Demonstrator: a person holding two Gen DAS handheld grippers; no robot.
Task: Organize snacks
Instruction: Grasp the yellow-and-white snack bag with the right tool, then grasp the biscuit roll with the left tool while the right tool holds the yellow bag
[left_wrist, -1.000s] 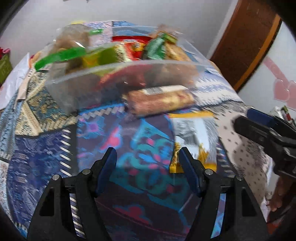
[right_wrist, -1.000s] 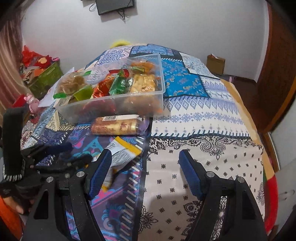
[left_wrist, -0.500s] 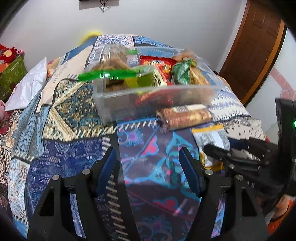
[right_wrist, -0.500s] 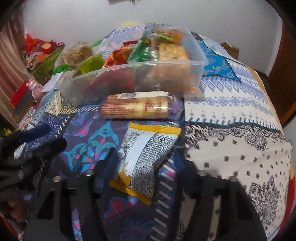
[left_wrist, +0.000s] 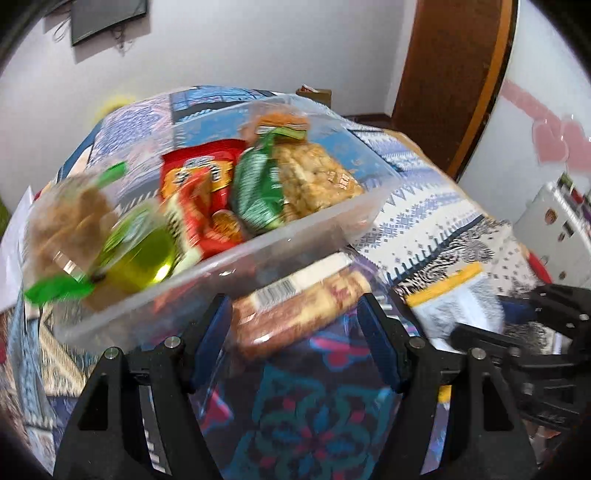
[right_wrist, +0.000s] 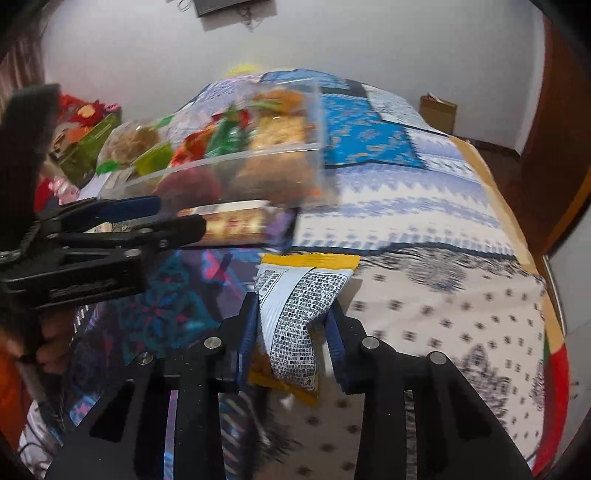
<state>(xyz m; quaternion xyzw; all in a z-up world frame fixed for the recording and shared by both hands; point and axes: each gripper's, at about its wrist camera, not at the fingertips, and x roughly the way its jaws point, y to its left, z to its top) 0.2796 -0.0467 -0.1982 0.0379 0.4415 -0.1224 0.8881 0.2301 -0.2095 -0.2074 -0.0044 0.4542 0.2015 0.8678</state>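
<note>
- Right gripper (right_wrist: 291, 321): jaws clamped on the white and yellow snack packet (right_wrist: 295, 310), low centre of the right wrist view; the bag is creased and pinched between the pads. It lies on the patterned bedspread (right_wrist: 424, 229).
- Left gripper (left_wrist: 295, 339): jaws about half open, nothing held. The long biscuit roll (left_wrist: 295, 310) lies between and just ahead of its fingertips, lower centre of the left wrist view; no pad presses on it.
- Clear plastic tub (left_wrist: 280, 240): upper centre of both views, just behind the roll, already holding a red bag (left_wrist: 199, 192), a green bag (left_wrist: 258, 192), a rice cake pack (left_wrist: 314, 177) and a green-lidded jar (left_wrist: 140, 251).
- Risk, right side: the grip sits on the packet's middle only; the slick film could slip out on lifting, or the contents could crush under the squeeze.
- Risk, left side: the roll is round and close against the tub wall; closing off-centre could roll it away or nudge the tub.
- Risk, shared: both grippers work near each other in front of the tub and could collide when both head for it.
- Both views are blurred, so fine contact is uncertain.
</note>
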